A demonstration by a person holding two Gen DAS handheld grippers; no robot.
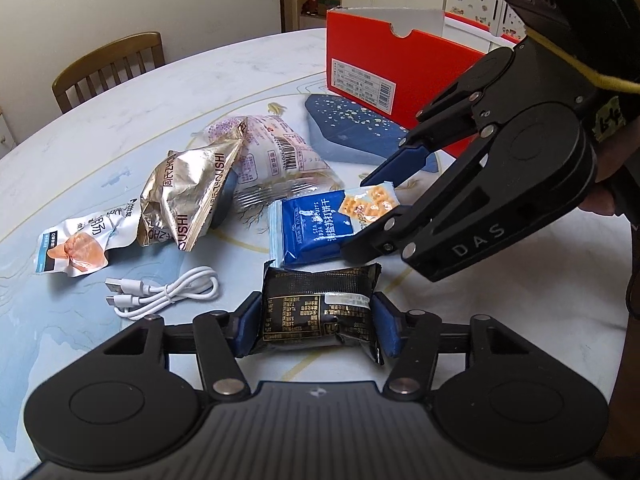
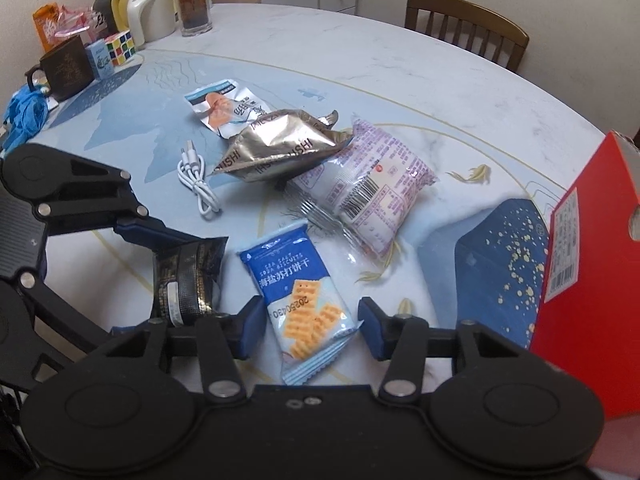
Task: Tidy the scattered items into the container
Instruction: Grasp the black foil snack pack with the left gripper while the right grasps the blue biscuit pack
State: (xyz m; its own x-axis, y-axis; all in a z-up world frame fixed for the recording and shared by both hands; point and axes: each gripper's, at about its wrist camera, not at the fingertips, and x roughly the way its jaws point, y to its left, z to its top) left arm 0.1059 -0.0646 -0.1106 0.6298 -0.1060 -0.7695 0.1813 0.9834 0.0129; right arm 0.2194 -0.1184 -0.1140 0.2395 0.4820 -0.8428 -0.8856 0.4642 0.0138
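— Six scattered items, all on the marbled table point(image 2: 400, 52) — nothing visibly in the red cardboard box point(image 1: 400, 64) yet?

— None that I see. My left gripper point(image 1: 316, 320) pinches the black gold-printed snack packet point(image 1: 320, 312); my right gripper point(image 2: 306, 320) brackets the blue cracker packet point(image 2: 300, 280), one pad touching, one just clear.

— Leftovers?

— Silver foil bag point(image 2: 276, 148), pink-white bun pack point(image 2: 372, 188), white cable point(image 2: 196, 184), white fish-print pouch point(image 2: 224, 104).
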